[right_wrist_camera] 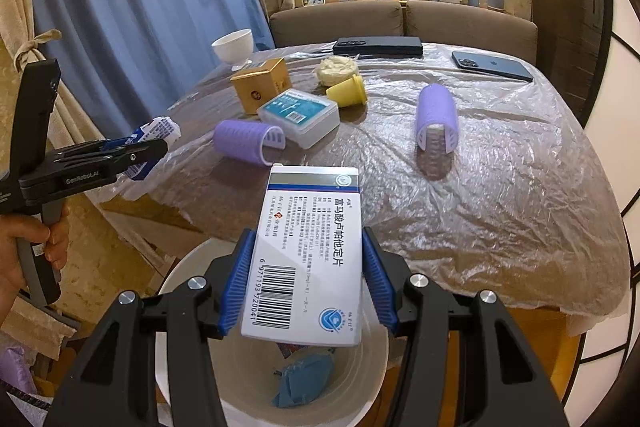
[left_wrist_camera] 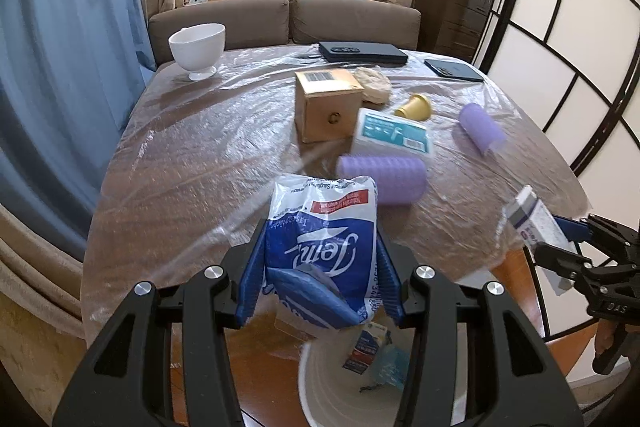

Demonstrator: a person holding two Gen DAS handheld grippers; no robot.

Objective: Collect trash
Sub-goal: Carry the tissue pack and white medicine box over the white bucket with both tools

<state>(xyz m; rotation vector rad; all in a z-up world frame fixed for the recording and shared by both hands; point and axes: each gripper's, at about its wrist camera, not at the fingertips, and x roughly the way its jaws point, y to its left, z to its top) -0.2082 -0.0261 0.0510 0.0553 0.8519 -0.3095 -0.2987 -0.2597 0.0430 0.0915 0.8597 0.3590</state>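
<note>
Between the blue ribbed pads of the left gripper (left_wrist_camera: 320, 267) sits a blue-and-white tissue pack (left_wrist_camera: 324, 243), clamped on both sides and standing up ahead of the fingers. Directly below that gripper is the white trash bin (left_wrist_camera: 320, 387), on the floor at the near table edge, with a small carton and crumpled blue scraps already inside.

The right gripper (right_wrist_camera: 308, 283) is likewise closed on a white medicine box (right_wrist_camera: 308, 251), barcode end nearest the camera, the box pointing forward and tilted over the same bin (right_wrist_camera: 376, 367), which lies under its fingers with a crumpled blue piece at the bottom. From the left wrist view this box (left_wrist_camera: 536, 223) shows off to the right, just past the table edge; from the right wrist view the left gripper (right_wrist_camera: 136, 151) and its pack appear to the left, held by a bare hand (right_wrist_camera: 24, 251).

Ahead of both tools, on the plastic-covered table (right_wrist_camera: 500, 187), lie two purple hair rollers (right_wrist_camera: 248, 143) (right_wrist_camera: 436, 123), a clear case with a teal label (right_wrist_camera: 300, 115), a cardboard box (right_wrist_camera: 262, 83), a yellow cup on its side (right_wrist_camera: 348, 91) and a crumpled beige wad (right_wrist_camera: 338, 69). Farther on are a white footed bowl (right_wrist_camera: 234, 45), a dark flat case (right_wrist_camera: 378, 47) and a phone (right_wrist_camera: 492, 65).
</note>
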